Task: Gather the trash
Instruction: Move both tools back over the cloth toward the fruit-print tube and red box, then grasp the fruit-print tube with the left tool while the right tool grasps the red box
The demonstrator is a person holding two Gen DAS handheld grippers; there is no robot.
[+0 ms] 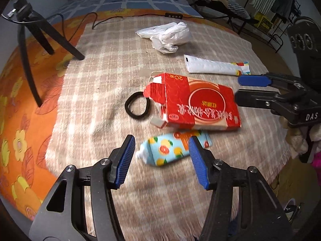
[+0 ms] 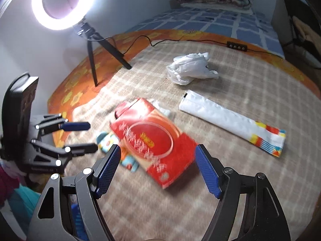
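On the plaid blanket [image 1: 96, 92] lie a torn red carton [image 1: 196, 104], a light-blue fruit-print tube [image 1: 170, 150], a crumpled white plastic bag [image 1: 168, 36] and a flat white wrapper [image 1: 214, 66]. My left gripper [image 1: 160, 160] is open just above the tube, which shows between its blue pads without being pressed. In the right wrist view my right gripper [image 2: 158, 170] is open over the near end of the red carton [image 2: 154, 140]. The tube [image 2: 107, 140] is half hidden by the carton, and the left gripper [image 2: 93, 136] stands beside it. The right gripper [image 1: 237, 89] enters the left wrist view from the right.
A black hair tie [image 1: 137, 105] lies left of the carton. A ring light [image 2: 64, 4] on a tripod [image 2: 108, 48] stands at the blanket's far left, its cable and remote [image 2: 236, 46] running along the far edge. An orange flowered sheet [image 1: 24, 104] borders the blanket.
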